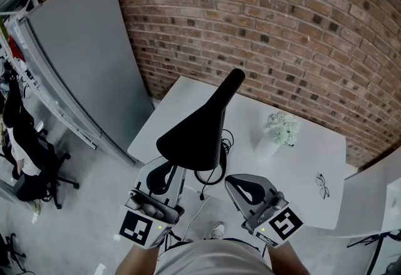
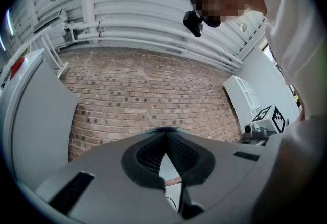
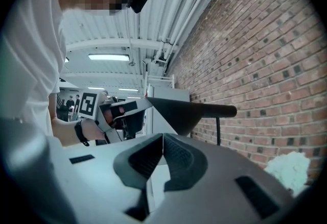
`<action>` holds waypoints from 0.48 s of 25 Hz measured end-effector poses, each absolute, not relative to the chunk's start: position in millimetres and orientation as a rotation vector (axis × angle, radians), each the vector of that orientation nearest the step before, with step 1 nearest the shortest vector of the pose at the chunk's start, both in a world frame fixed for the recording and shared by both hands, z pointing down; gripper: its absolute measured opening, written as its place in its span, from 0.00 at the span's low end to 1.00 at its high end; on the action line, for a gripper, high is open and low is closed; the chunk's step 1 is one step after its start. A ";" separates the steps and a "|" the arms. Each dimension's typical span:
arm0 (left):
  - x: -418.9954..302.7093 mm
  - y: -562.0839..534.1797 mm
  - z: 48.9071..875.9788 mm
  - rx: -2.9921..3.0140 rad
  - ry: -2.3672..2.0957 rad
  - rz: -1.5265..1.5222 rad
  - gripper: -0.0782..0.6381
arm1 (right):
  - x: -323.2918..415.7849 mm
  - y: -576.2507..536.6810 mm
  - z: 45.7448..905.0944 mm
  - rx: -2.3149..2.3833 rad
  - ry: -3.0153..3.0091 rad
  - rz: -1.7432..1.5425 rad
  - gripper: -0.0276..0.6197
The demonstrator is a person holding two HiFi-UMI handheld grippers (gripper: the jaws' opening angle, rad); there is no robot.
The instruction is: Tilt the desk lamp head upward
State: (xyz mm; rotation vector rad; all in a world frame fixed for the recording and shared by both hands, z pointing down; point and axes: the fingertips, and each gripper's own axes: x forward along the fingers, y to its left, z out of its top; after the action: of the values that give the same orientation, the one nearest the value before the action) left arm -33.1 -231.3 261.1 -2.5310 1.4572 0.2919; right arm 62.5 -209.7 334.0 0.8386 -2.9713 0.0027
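Note:
The black desk lamp head [image 1: 194, 136] hangs wide end toward me over the white table [image 1: 307, 161], its neck rising toward the brick wall. My left gripper [image 1: 161, 178] sits just below the shade's near left rim, jaws closed with nothing between them. In the right gripper view the lamp head [image 3: 186, 110] shows side-on, with the left gripper [image 3: 122, 113] against its left edge; whether they touch is unclear. My right gripper [image 1: 248, 190] is shut and empty, apart from the shade at its lower right. The left gripper view [image 2: 166, 134] faces the brick wall only.
A small white flower bunch [image 1: 281, 129] and a pair of glasses [image 1: 322, 185] lie on the table's right half. A black cable loop [image 1: 210, 175] lies under the lamp. A grey panel [image 1: 88, 61] leans at the left, beside an office chair [image 1: 39, 164].

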 end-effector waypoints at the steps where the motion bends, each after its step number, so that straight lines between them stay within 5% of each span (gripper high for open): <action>1: -33.2 -231.7 260.7 -2.532 1.455 0.295 0.12 | 61.7 -209.9 334.4 0.833 -2.968 -0.002 0.07; 12: -32.3 -234.1 253.8 -2.557 1.435 0.347 0.12 | 56.8 -213.3 334.0 0.803 -2.949 -0.028 0.07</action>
State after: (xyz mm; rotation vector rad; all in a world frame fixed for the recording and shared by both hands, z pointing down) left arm -32.3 -234.1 253.8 -2.5574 1.4353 0.3466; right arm 56.8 -213.3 334.0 0.8033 -2.9489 -0.0279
